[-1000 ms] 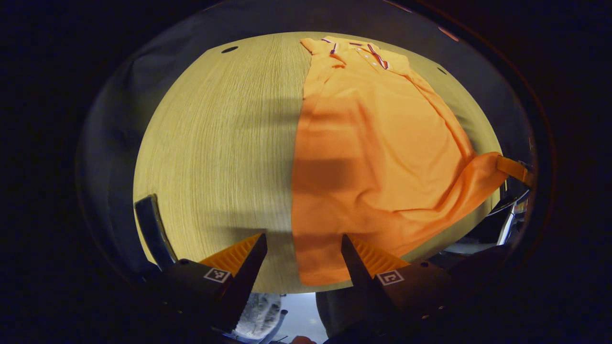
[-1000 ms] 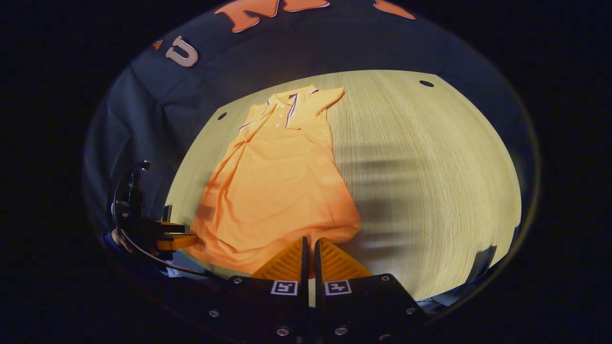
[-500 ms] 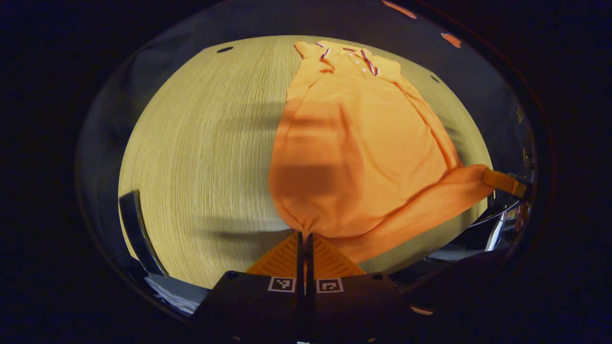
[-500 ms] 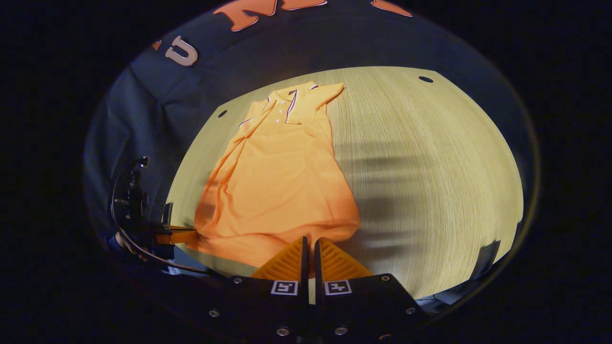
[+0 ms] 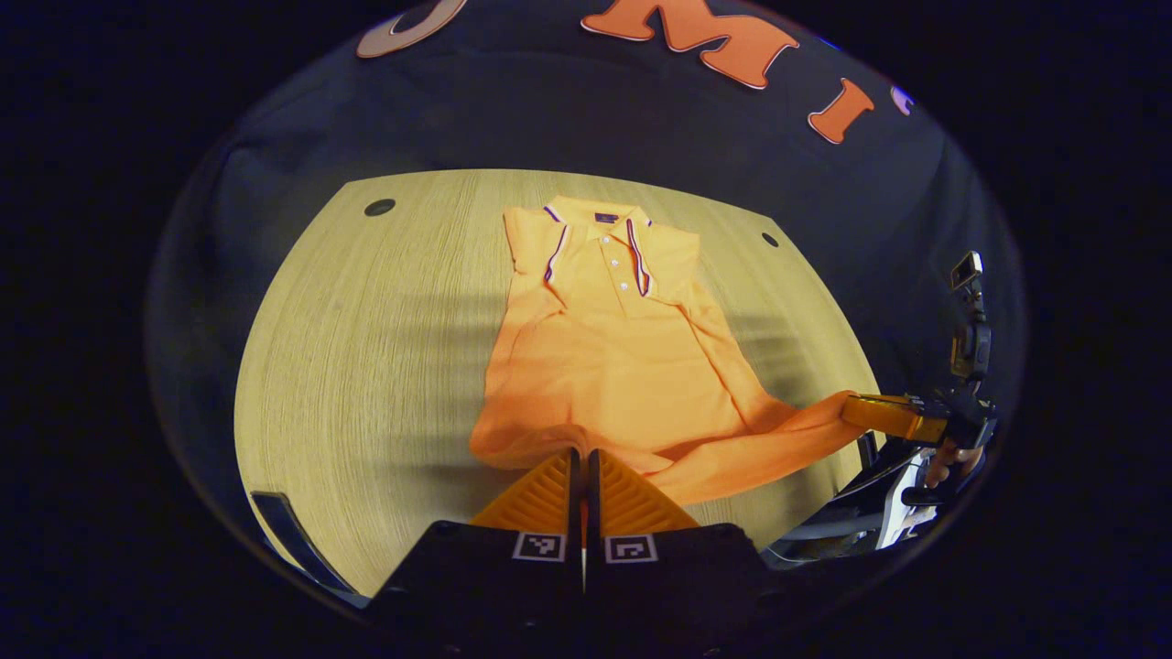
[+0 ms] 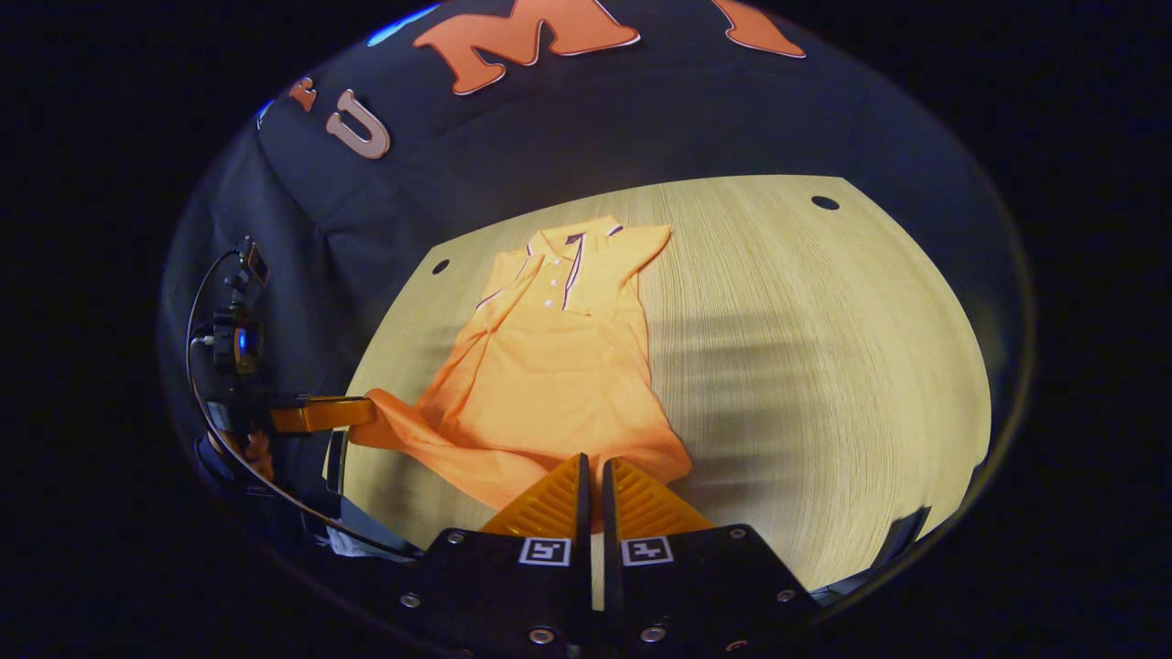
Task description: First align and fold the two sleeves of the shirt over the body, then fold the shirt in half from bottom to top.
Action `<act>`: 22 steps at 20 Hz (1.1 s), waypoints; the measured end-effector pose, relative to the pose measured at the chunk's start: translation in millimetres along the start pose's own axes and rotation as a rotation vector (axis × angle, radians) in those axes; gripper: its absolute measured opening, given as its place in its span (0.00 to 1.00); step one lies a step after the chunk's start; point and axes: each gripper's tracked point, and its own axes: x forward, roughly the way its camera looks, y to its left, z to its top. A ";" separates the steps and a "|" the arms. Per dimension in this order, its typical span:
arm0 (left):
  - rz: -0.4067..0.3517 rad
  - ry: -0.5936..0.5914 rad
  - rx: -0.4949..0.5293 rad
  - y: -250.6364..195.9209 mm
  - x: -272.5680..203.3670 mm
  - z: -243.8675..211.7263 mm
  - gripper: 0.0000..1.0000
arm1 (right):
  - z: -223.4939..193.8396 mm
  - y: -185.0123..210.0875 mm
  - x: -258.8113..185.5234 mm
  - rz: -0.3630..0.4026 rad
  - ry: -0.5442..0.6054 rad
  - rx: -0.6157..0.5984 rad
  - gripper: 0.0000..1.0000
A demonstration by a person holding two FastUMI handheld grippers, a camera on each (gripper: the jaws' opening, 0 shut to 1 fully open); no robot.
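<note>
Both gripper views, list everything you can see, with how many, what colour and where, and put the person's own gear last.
Polo shirt: one, orange with striped collar trim, lying collar-away on the table, sleeves folded in, both hem corners lifted.
Table: one, light wood grain, under the shirt.
Table holes: two, dark, near the far corners.
Booth wall: one, black cloth, behind the table.
Left gripper: one, closed on the shirt's near hem corner.
Right gripper: one, closed on the other hem corner.
Hand: one, holding the right gripper, at the left gripper view's right edge.
</note>
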 end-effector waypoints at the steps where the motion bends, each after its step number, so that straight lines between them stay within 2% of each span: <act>1: -0.001 -0.011 0.000 0.9 -1.3 8.6 0.01 | 6.6 -1.1 0.6 -0.006 -0.008 -0.002 0.06; 7: -0.035 -0.083 -0.001 0.9 4.9 72.4 0.01 | 61.6 1.9 8.6 -0.026 -0.067 -0.032 0.06; 15: -0.096 -0.145 -0.003 0.6 38.1 158.4 0.01 | 137.9 12.7 51.0 -0.032 -0.103 -0.053 0.06; 22: -0.052 -0.155 0.062 41.7 80.8 225.2 0.01 | 184.3 10.3 100.1 -0.058 -0.093 0.010 0.06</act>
